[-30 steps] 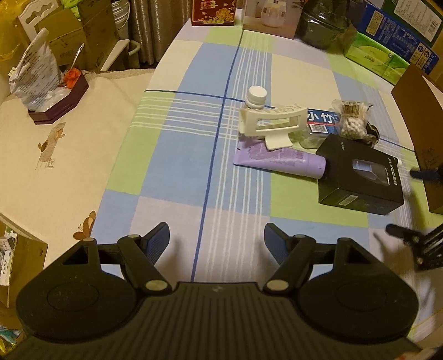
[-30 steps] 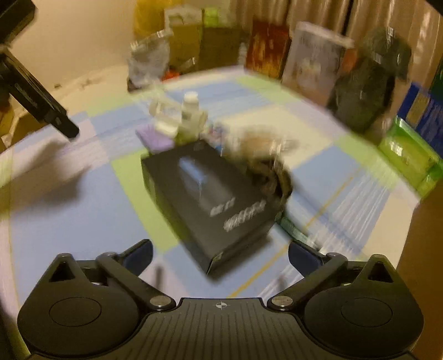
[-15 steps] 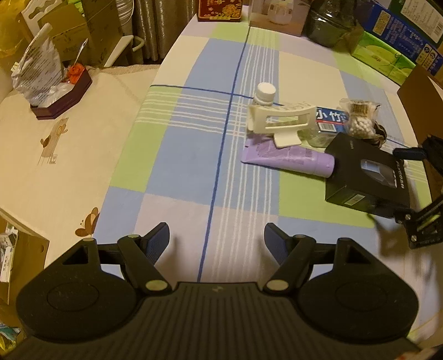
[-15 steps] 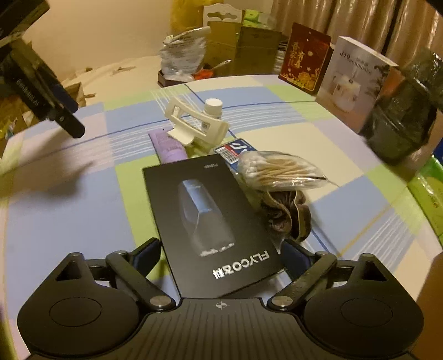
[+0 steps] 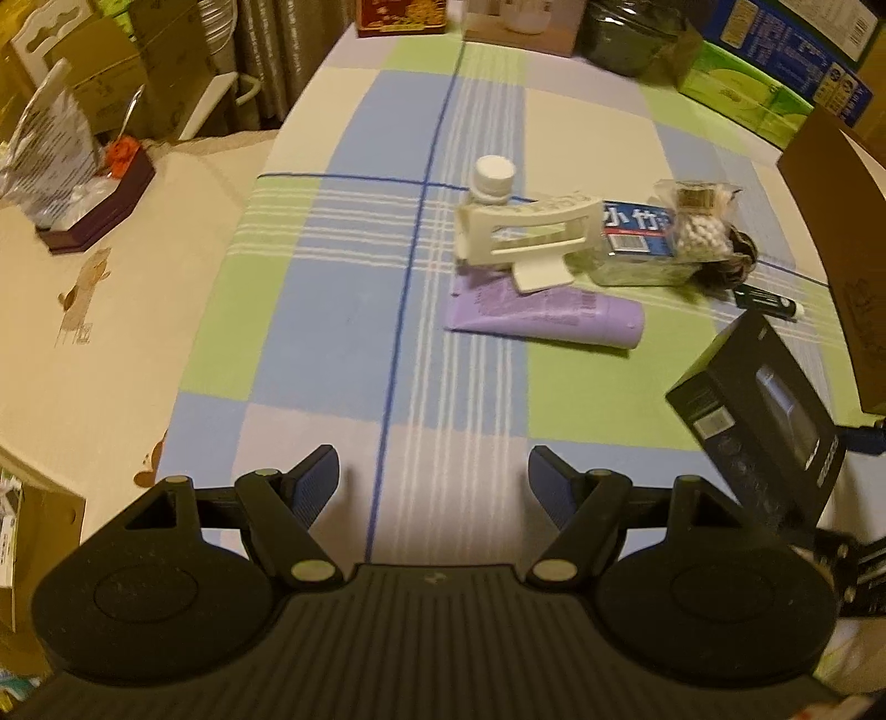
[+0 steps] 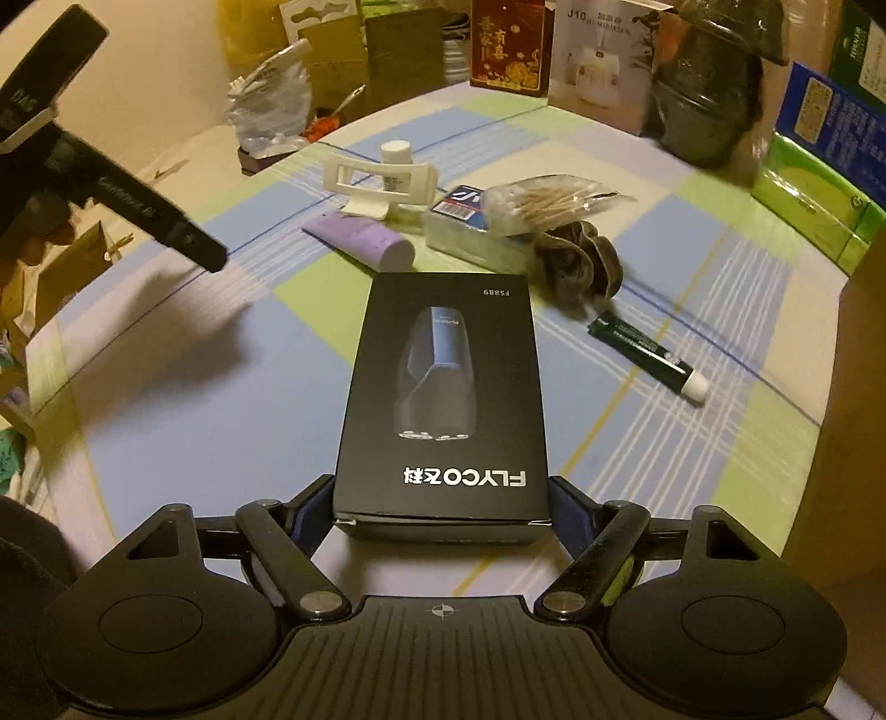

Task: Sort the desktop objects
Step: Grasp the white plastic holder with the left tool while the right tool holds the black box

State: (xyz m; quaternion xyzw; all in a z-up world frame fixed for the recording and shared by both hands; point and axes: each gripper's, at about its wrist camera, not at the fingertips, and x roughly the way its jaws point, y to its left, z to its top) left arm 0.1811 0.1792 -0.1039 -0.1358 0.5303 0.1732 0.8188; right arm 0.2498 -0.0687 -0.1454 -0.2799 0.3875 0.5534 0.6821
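A black shaver box (image 6: 443,387) lies lengthwise between the fingers of my right gripper (image 6: 441,501). Its jaws are closing, and the pads press the box's near end on both sides. In the left wrist view that box (image 5: 769,410) hangs tilted at the right, above the cloth. My left gripper (image 5: 432,476) stands open over bare checked tablecloth (image 5: 343,310), holding nothing. Further back lies the pile: a purple tube (image 5: 545,315), a white plastic holder (image 5: 526,232), a white-capped bottle (image 5: 494,174), a blue-labelled clear box (image 5: 637,230), a bag of cotton swabs (image 6: 545,202), a dark scrunchie (image 6: 581,260) and a green tube (image 6: 645,351).
A brown cardboard box (image 5: 836,249) stands at the table's right edge. Cartons, a red box (image 6: 509,50) and a dark bagged jar (image 6: 709,94) line the far edge. A second, cream-covered table (image 5: 83,266) with a bag on a tray is to the left.
The right gripper has closed round the black box and drawn it away from the pile, towards the near right. The green tube now shows. The left gripper has kept still.
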